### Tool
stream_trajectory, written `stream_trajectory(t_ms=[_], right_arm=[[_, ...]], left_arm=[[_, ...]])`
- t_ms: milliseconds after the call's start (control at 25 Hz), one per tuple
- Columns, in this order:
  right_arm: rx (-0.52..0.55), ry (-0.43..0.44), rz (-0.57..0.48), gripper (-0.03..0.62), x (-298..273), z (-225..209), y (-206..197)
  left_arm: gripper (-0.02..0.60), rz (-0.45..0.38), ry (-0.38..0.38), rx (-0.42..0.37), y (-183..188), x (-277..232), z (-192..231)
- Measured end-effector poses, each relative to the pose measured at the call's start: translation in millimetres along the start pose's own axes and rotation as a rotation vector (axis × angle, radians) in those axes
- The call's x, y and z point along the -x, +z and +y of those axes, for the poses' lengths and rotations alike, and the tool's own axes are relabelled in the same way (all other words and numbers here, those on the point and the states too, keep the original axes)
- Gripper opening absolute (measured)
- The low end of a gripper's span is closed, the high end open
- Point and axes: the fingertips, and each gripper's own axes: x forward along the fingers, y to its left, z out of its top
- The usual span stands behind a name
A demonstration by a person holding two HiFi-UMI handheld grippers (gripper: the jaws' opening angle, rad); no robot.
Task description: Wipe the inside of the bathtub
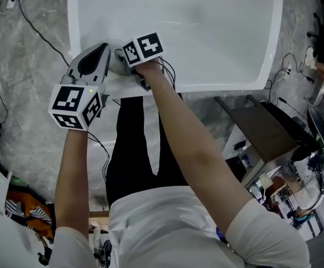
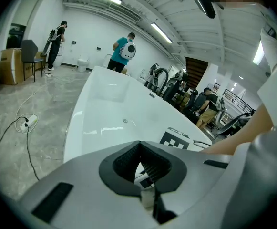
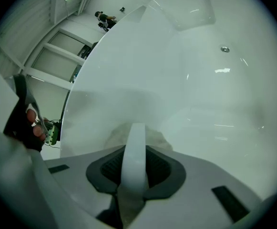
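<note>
Bathtub (image 1: 217,38): standing fixed on the grey stone floor (image 1: 28,121), looking heavy, rigid and glossy. Judging it slick under a rag, so not for lifting, only for rubbing.

Working it with a pale cloth (image 3: 134,151), probably soft, light and limp, bunching against the inner wall just below the tub's near rim, close to its near left corner. Pinching one fold of that cloth in the right gripper (image 3: 134,173), jaws clamping on it, with the rest wadding out ahead of the tips. Judging a hold near the bunched middle to be best, leaving loose cloth enough for pressing flat.

Holding the left gripper (image 2: 139,163) over the same corner of the rim, just beside the right one, pads pressing together on nothing.

Noting a small metal fitting (image 3: 225,49) farther along the inside, possibly snagging the cloth. Noting also a cable (image 1: 39,35) trailing over the floor off the tub's left edge, and a cluttered bench (image 1: 295,166) crowding the floor off the near right corner. Seeing several people (image 2: 124,49) past the far end, well apart.
</note>
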Motion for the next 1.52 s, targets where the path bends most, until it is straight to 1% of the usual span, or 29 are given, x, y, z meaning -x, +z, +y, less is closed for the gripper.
stream_trajectory(t_ms=[200, 480, 920, 1240, 1520], right_arm=[[-0.014, -0.035, 0.012, 0.094, -2, -16, -1], [-0.031, -0.048, 0.012, 0.094, 1, -27, -1], [-0.058, -0.083, 0.026, 0.094, 29, -71, -9], [-0.064, -0.109, 0.044, 0.094, 52, -101, -16], [-0.084, -0.121, 0.053, 0.094, 73, -129, -23]], left_arm=[[0.005, 0.004, -0.012, -0.015, 4, -9, -10], [0.005, 0.008, -0.016, -0.011, 2, -19, -19], [0.005, 0.036, -0.036, -0.013, -1, -45, -34], [0.005, 0.089, -0.055, -0.005, -7, -72, -47], [0.005, 0.128, -0.079, -0.025, -9, -100, -66]])
